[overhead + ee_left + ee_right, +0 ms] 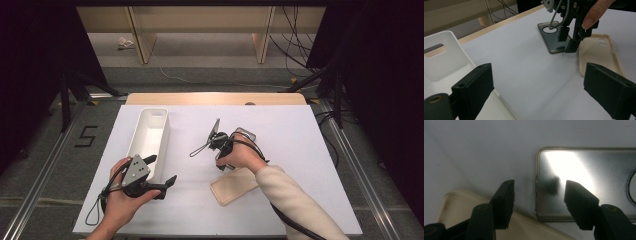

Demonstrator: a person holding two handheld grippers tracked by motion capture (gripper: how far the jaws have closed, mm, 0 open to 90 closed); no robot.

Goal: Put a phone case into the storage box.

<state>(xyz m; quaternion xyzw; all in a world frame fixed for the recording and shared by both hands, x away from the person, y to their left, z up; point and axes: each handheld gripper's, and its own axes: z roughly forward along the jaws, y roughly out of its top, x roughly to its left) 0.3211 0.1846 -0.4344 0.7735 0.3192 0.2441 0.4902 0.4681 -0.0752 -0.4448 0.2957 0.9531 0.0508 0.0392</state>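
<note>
Dim surroundings, hot glare on grey case [584, 182]

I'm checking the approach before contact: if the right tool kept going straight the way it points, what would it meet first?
Most likely the long edge of the dark clear phone case: the right tool straddles that rim with its jaws open. The beige phone case lies nearer the camera, apparently off that line, though depth is uncertain.

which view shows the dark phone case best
The right gripper view: the dark phone case lies close up, rim and ring clear, straddled by the right gripper. The left gripper view shows it farther off, partly covered. The high view gives a sliver.
</note>
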